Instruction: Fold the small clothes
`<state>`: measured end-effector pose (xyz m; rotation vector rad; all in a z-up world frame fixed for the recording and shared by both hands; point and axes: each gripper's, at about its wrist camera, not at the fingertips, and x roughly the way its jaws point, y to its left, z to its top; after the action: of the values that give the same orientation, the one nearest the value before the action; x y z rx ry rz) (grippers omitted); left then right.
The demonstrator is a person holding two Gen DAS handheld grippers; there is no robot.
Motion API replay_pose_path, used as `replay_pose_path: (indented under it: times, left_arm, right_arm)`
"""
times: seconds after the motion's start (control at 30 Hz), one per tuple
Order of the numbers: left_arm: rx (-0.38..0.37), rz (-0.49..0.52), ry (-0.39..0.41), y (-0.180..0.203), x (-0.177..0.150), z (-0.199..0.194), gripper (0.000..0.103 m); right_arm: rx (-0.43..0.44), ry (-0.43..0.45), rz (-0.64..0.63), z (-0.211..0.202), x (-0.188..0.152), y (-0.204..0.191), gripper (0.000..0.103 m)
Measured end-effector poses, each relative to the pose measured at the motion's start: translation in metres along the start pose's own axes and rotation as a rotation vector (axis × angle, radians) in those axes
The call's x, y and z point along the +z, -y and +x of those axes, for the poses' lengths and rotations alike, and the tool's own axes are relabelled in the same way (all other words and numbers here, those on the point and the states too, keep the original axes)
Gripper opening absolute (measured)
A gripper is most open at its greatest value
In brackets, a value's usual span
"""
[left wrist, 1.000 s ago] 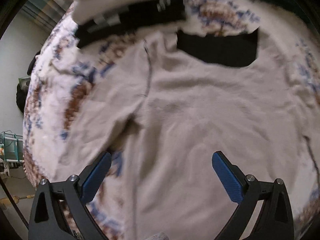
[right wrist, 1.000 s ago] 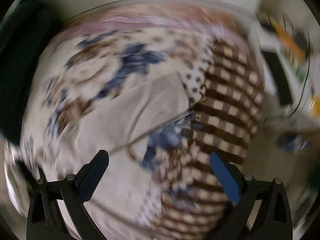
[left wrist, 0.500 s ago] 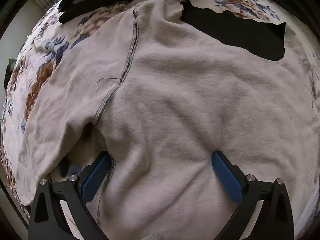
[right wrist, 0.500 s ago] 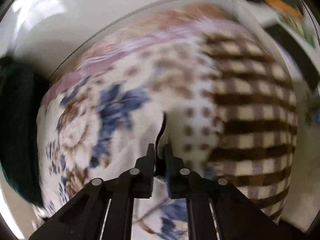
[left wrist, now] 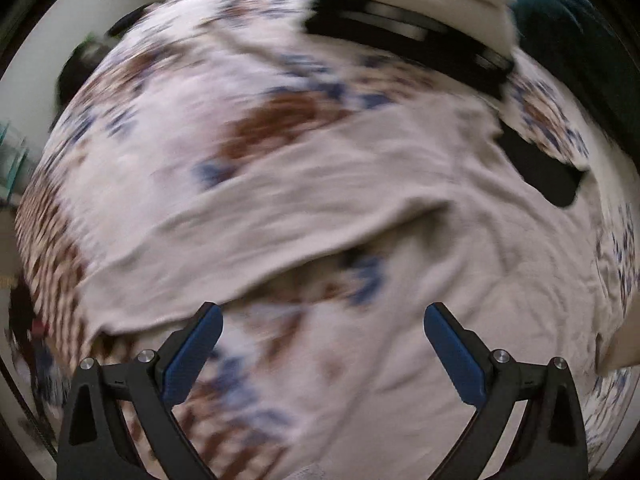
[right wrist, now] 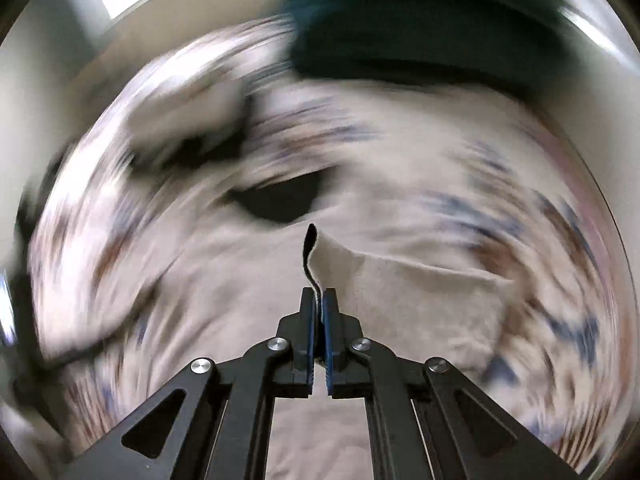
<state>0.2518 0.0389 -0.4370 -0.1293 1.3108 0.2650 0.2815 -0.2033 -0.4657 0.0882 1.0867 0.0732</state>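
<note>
A: Right, the beige fleece garment [left wrist: 420, 208] lies spread on the floral bedspread [left wrist: 168, 128], one sleeve [left wrist: 248, 216] stretched off to the side and a dark neck opening [left wrist: 548, 172] toward the far end. The right gripper [right wrist: 319, 300] has its fingers pressed together on a dark-trimmed edge [right wrist: 310, 252] of the fleece, and a flap of cloth rises from the pinch.

B: And the left gripper [left wrist: 320, 344]?

A: Spread wide, holding nothing, hanging over the cloth near the armpit where a gap shows the bedspread beneath.

B: So what could spoil the fold?

A: My guess is that the pinch is thin. Only a narrow strip of trim sits between the pads, so a quick pull could slide it out and drop the flap short. Both views are smeared with motion, which suggests speed, and speed makes that likelier.

B: Anything else?

A: With the left one idle, nothing pins the body of the garment. Dragging the edge across could haul the whole piece along the bedspread and bunch it instead of creasing it. The sleeve may also trail crooked and end up under the fold.

B: And the surroundings?

A: A folded stack of light and dark clothes [left wrist: 424, 28] sits just beyond the collar, a dark teal bundle [right wrist: 420, 36] farther off; a wide sweep might knock the stack
</note>
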Motion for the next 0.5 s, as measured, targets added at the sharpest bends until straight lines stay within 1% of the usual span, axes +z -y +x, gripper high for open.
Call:
replay_pose_path:
  times: [0.03, 0.07, 0.1, 0.13, 0.2, 0.27, 0.3, 0.4, 0.5]
  left_arm:
    - [0.017, -0.029, -0.006, -0.023, -0.002, -0.003, 0.103]
    - [0.036, -0.064, -0.013, -0.036, -0.004, -0.003, 0.103]
    - [0.045, -0.086, -0.017, -0.044, -0.005, -0.003, 0.103]
    - [0.058, -0.111, -0.020, -0.058, -0.010, -0.002, 0.103]
    - [0.088, -0.141, -0.040, -0.075, -0.013, 0.007, 0.103]
    - [0.110, -0.174, -0.054, -0.096, -0.021, 0.017, 0.103]
    - [0.115, -0.187, -0.065, -0.102, -0.022, 0.022, 0.103]
    - [0.116, -0.242, -0.080, -0.128, -0.027, 0.036, 0.103]
    - [0.112, -0.279, -0.088, -0.141, -0.029, 0.043, 0.103]
  right_arm:
    - [0.034, -0.031, -0.150, 0.013, -0.012, -0.047, 0.004]
    - [0.051, -0.049, -0.237, 0.020, -0.023, -0.073, 0.004]
    - [0.087, -0.080, -0.366, 0.030, -0.044, -0.110, 0.004]
    - [0.110, -0.103, -0.457, 0.035, -0.065, -0.135, 0.004]
    - [0.144, -0.156, -0.641, 0.049, -0.109, -0.178, 0.004]
    - [0.150, -0.192, -0.771, 0.059, -0.144, -0.201, 0.004]
    - [0.150, -0.206, -0.802, 0.062, -0.155, -0.206, 0.004]
    - [0.131, -0.249, -0.870, 0.068, -0.184, -0.217, 0.004]
    - [0.106, -0.262, -0.904, 0.070, -0.197, -0.220, 0.004]
